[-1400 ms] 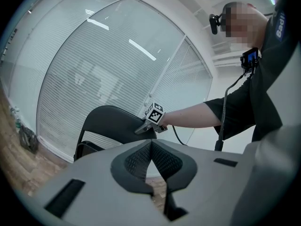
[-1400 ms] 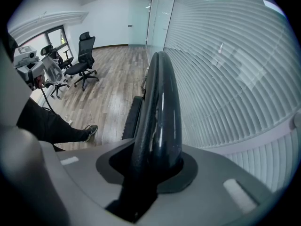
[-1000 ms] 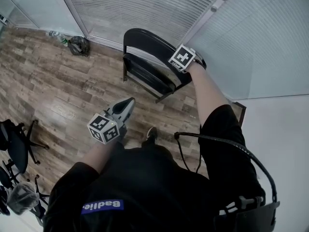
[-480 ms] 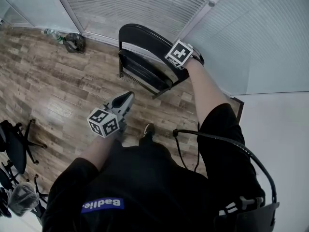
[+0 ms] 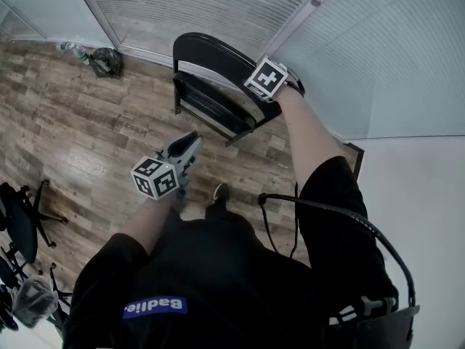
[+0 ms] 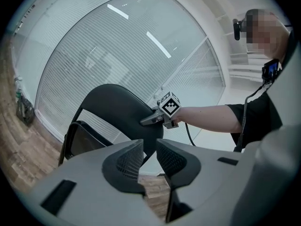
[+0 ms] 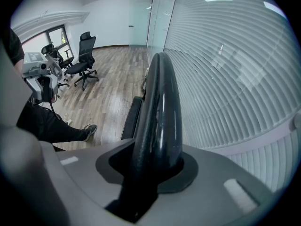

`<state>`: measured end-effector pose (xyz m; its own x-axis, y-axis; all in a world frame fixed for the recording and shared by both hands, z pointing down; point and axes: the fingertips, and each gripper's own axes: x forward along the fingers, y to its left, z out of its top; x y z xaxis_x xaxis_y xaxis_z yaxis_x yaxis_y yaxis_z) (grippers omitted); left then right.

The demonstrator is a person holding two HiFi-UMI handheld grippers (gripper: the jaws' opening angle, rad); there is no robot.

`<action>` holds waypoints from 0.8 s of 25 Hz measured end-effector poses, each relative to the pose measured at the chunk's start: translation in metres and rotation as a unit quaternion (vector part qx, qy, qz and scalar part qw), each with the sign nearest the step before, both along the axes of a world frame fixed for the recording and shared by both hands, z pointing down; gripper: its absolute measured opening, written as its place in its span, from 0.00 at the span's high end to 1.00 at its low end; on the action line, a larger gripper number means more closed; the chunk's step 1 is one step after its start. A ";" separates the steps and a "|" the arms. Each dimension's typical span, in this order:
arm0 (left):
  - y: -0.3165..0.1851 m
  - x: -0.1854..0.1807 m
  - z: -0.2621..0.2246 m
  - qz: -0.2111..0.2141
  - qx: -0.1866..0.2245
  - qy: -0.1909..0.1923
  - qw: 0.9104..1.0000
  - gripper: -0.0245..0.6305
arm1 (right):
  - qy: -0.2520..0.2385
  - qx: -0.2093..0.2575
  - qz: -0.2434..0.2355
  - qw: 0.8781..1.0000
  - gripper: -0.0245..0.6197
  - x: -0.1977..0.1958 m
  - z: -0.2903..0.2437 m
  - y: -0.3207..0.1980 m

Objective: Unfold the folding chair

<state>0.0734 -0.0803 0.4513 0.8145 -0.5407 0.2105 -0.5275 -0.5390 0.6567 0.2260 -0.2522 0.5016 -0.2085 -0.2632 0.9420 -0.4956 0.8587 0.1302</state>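
- Head view: folding chair (image 5: pixel 211 57) stands just before the blinded glass wall (image 5: pixel 218 6), seat close against its back. Judged step: steadying it for opening.
- Left gripper view: left gripper (image 6: pixel 149 157) is on the chair's side away from that wall. Its jaws have just opened narrowly and hold nothing. Next move: take the seat edge.
- Right gripper view: right gripper (image 7: pixel 155 166) clamps the glossy black backrest (image 7: pixel 162 102).

My left gripper (image 5: pixel 192 142) now sits a little nearer the folding chair (image 5: pixel 211 53) than a second ago, its tip drawn closer to the chair's lower front corner. Its jaws, pressed together before, have just been opening: a narrow slit now shows between the pads (image 6: pixel 130 161), with nothing in it, and through that gap I see the chair's dark backrest beyond.
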 end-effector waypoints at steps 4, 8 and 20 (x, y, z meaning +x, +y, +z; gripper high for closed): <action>-0.003 0.004 0.008 0.000 -0.011 0.005 1.000 0.82 | 0.000 0.002 -0.001 1.000 0.78 -0.001 0.000 0.000; -0.007 0.008 0.016 -0.003 -0.023 0.009 1.000 0.80 | 0.000 0.002 -0.001 1.000 0.78 0.000 -0.001 0.001; -0.029 0.023 0.053 -0.018 -0.064 0.015 0.998 0.72 | 0.002 0.004 -0.007 1.000 0.78 0.000 0.000 0.002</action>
